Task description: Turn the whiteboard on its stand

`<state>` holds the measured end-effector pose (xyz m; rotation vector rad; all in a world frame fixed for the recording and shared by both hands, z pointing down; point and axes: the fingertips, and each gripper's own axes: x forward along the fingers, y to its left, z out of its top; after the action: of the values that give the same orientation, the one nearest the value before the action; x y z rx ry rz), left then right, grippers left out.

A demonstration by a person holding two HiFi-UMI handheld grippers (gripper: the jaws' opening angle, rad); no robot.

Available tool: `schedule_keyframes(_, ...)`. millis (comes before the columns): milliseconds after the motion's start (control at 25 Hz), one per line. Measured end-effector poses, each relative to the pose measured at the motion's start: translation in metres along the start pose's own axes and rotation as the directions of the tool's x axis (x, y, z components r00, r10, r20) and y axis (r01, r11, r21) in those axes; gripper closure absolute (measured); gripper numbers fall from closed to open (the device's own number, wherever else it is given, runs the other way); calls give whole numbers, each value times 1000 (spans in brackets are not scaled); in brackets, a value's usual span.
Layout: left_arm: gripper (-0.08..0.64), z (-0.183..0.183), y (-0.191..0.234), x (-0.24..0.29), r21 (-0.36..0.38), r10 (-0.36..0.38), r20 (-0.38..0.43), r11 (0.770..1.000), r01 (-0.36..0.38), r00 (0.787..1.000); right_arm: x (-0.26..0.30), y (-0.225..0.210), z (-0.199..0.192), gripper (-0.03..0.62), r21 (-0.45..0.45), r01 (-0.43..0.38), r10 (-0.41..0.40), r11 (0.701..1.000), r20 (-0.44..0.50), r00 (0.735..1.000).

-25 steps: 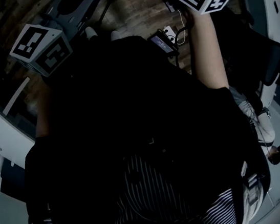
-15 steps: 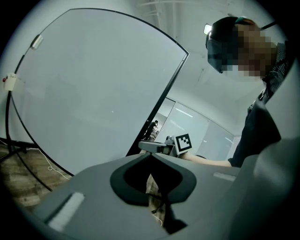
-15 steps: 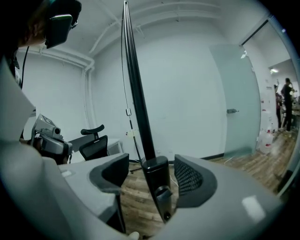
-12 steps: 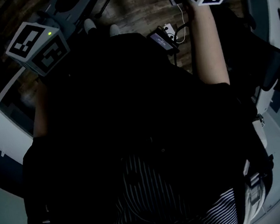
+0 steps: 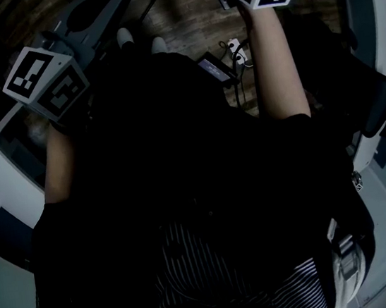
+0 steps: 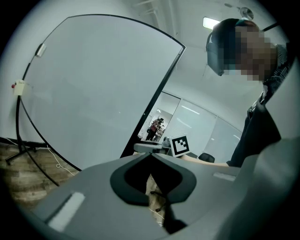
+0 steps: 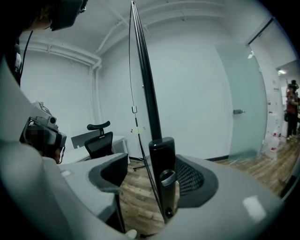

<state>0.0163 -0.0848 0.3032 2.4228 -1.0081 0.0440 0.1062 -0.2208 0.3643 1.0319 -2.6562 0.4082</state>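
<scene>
Whiteboard [image 7: 146, 79]: edge-on between opening fingers of right gripper [image 7: 153, 165], unpinched. Left gripper [image 6: 149, 154]: fingers pressed together, empty.

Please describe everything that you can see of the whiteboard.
The whiteboard is a large, blank white panel in a thin dark frame. It stands nearly upright above the wooden floor. The right gripper view shows it edge-on. There, a thicker black part of its frame stands between the opening jaws of the right gripper.
</scene>
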Motion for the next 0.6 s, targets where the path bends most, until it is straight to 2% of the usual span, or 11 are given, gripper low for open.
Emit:
schedule_keyframes(200, 555, -6, 13, -14, -23, 9, 16, 1000, -9, 1000, 9, 9, 3, 284, -18, 4, -4, 1000, 13, 1000)
schedule_keyframes(360, 555, -25, 22, -26, -73, -5, -7, 997, 5, 1000, 9, 14, -7, 302, -21, 15, -16, 1000, -20, 1000)
schedule_keyframes(600, 555, -29, 28, -34, -76, -69, -8, 995, 68, 998, 8, 8, -6, 313, 8, 90, -90, 996, -18, 996)
